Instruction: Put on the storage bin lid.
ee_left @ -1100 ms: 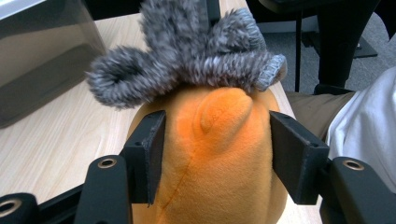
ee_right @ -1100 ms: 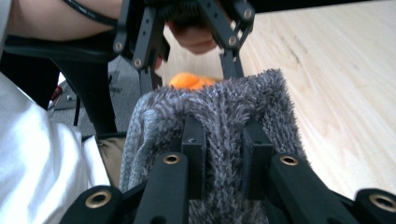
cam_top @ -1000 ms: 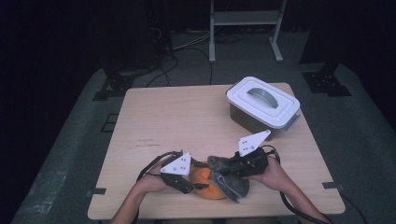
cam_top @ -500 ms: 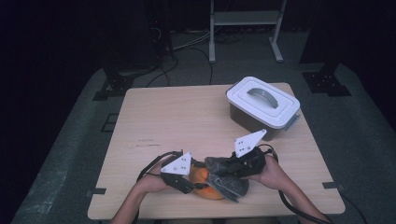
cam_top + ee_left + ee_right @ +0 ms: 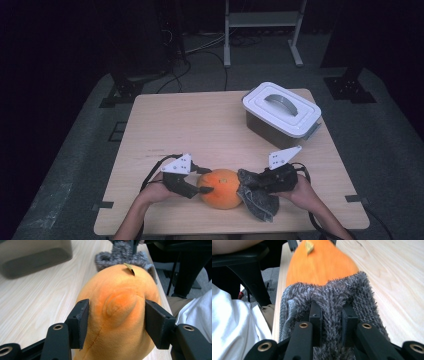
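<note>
An orange plush fruit (image 5: 220, 188) lies near the table's front edge. My left gripper (image 5: 200, 187) is shut on its left end. In the left gripper view both pads (image 5: 82, 315) press into the plush fruit (image 5: 117, 290) from either side. My right gripper (image 5: 252, 187) is shut on a grey fuzzy cloth (image 5: 257, 200). The cloth rests against the fruit's right side and hangs down toward the table. In the right gripper view the cloth (image 5: 329, 292) bunches between the jaws of that gripper (image 5: 330, 315), with the orange fruit (image 5: 322, 262) just beyond it.
A grey box with a white handled lid (image 5: 282, 115) stands at the back right of the wooden table (image 5: 190, 125). A person's forearms come in over the front edge. Dark floor, cables and a stand lie beyond the table.
My right gripper has drawn the cloth to the right across the fruit, and more orange surface shows. The left gripper has held its grip almost still.
</note>
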`<state>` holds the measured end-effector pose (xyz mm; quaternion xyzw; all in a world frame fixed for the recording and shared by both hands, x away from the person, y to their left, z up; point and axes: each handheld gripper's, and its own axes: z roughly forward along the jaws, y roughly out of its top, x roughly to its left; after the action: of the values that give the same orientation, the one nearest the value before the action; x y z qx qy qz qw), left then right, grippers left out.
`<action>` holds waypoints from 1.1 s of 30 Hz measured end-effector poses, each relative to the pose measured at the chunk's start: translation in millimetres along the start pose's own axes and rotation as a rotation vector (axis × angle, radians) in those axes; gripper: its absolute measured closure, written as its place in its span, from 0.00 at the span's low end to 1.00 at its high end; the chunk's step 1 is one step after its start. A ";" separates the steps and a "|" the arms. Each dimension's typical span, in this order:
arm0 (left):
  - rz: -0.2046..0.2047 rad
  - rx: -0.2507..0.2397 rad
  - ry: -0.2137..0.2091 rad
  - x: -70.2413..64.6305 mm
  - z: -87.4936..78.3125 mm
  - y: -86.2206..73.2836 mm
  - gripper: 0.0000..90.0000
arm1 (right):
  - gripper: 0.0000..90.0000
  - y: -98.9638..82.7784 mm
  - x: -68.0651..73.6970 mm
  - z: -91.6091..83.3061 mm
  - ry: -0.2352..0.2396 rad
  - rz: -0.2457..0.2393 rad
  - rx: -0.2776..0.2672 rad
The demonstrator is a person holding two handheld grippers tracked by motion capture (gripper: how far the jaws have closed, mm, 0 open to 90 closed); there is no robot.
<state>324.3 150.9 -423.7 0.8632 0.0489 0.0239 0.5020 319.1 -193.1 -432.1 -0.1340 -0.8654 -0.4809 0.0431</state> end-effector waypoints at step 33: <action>-0.138 -0.042 0.020 12.9 -3.7 -5.8 0.48 | 0.83 16.0 4.3 4.0 -0.076 -0.065 -0.024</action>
<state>336.5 158.4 -427.0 0.8468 0.1129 -0.0014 0.5198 319.5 -180.9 -420.2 -0.1244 -0.8644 -0.4872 -0.0072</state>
